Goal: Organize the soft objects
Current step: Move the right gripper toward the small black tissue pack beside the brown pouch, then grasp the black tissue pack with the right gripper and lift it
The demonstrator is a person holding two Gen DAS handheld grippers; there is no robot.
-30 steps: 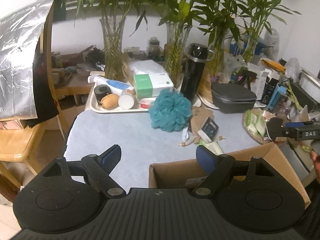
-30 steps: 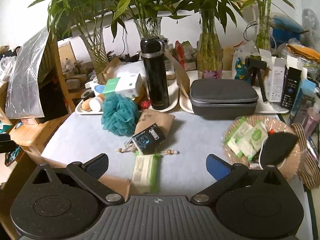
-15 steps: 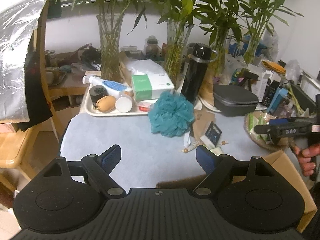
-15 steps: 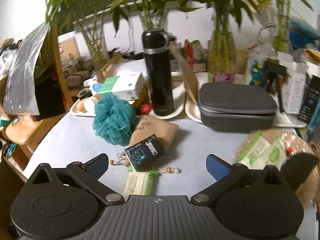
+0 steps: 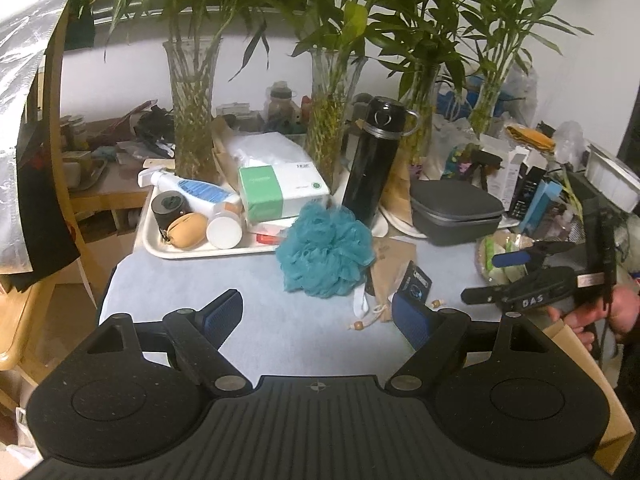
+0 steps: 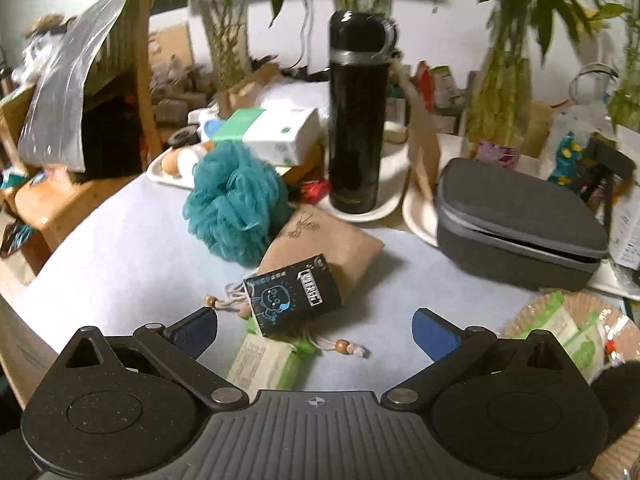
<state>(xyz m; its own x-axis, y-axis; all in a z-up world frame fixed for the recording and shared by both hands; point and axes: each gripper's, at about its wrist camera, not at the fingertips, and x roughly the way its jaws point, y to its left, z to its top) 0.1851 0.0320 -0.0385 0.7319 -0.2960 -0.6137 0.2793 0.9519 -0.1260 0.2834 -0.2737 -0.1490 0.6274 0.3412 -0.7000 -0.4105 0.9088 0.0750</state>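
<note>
A teal bath pouf lies mid-table on the pale blue mat; the right wrist view shows the pouf at the left. Beside it lies a brown drawstring pouch with a small black packet resting on it, and a green tissue pack just in front. My left gripper hangs open over bare mat, short of the pouf. My right gripper is open too, low over the packet and tissue pack, touching neither. In the left wrist view the right gripper enters from the right, carried by a hand.
A black flask, a grey zip case and glass vases of bamboo stand behind. A white tray of toiletries sits back left. A cardboard box edge shows at the near right. A woven plate holds wipes.
Both grippers have moved forward over the table. The right one has dropped lower and closer to the packet and pouch. The cardboard box has slid mostly out of the left wrist view.
</note>
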